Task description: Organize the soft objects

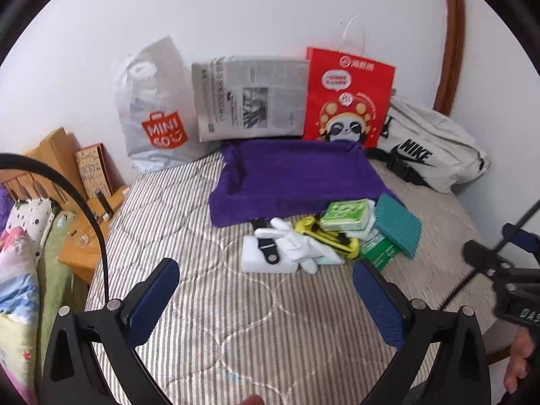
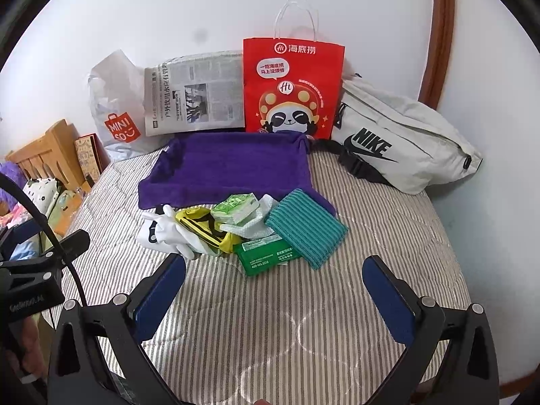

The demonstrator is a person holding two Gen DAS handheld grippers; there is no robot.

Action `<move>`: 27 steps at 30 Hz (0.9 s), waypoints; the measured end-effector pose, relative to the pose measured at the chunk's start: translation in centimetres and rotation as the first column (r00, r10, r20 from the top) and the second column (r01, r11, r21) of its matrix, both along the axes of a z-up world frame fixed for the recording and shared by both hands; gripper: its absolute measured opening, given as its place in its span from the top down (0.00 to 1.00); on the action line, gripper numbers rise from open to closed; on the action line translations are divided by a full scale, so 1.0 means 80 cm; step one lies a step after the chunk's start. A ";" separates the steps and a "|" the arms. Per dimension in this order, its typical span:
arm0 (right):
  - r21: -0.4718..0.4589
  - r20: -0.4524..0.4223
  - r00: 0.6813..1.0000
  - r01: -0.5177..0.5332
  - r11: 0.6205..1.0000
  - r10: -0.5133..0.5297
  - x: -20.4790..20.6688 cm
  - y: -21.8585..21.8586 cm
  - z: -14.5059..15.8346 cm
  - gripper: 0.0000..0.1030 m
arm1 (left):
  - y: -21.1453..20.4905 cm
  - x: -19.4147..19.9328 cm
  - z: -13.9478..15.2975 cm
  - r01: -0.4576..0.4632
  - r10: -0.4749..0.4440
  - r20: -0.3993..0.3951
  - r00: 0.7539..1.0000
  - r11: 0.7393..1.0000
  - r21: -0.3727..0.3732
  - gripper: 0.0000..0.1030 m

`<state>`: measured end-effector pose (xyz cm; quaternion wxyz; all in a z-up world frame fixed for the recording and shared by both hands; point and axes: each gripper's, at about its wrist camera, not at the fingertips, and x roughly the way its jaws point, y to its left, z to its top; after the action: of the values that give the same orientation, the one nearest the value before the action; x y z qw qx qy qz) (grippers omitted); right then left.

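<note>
A pile of soft things lies mid-bed in front of a purple towel (image 1: 290,175) (image 2: 229,168): a white glove (image 1: 297,243) (image 2: 172,229), a white sponge block (image 1: 260,253), a yellow pouch (image 1: 324,233) (image 2: 206,229), a green tissue pack (image 1: 347,214) (image 2: 236,207), a green box (image 1: 378,249) (image 2: 266,254) and a teal ribbed cloth (image 1: 400,224) (image 2: 305,227). My left gripper (image 1: 266,270) is open and empty, short of the pile. My right gripper (image 2: 275,266) is open and empty, just before the green box.
Against the wall stand a Miniso plastic bag (image 1: 152,114) (image 2: 114,111), a newspaper (image 1: 249,98) (image 2: 194,92), a red paper bag (image 1: 349,101) (image 2: 292,87) and a white Nike bag (image 1: 428,145) (image 2: 401,138). A wooden bedside stand (image 1: 64,168) sits left of the striped mattress (image 1: 189,209).
</note>
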<state>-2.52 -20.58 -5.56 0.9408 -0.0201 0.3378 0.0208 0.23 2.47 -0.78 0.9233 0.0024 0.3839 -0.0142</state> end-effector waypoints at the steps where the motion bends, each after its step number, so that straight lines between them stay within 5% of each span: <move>1: 0.002 -0.002 1.000 0.001 1.000 -0.001 0.002 -0.001 -0.002 0.00 | 0.006 0.006 -0.007 -0.008 0.008 -0.016 1.000 1.000 -0.002 0.00; 12: 0.017 -0.092 0.996 0.013 1.000 -0.011 0.043 -0.013 -0.044 0.00 | 0.033 0.066 -0.097 -0.019 0.014 -0.143 0.990 0.999 -0.032 0.00; 27: 0.029 -0.240 0.969 0.062 0.998 -0.053 0.102 -0.028 -0.116 0.00 | 0.005 0.128 -0.191 0.057 -0.064 -0.172 0.983 0.997 -0.045 0.00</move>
<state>5.63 -22.82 -14.83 0.8938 0.0097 0.4484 0.0018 10.50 2.86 -16.02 0.8854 -0.0058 0.4621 -0.0500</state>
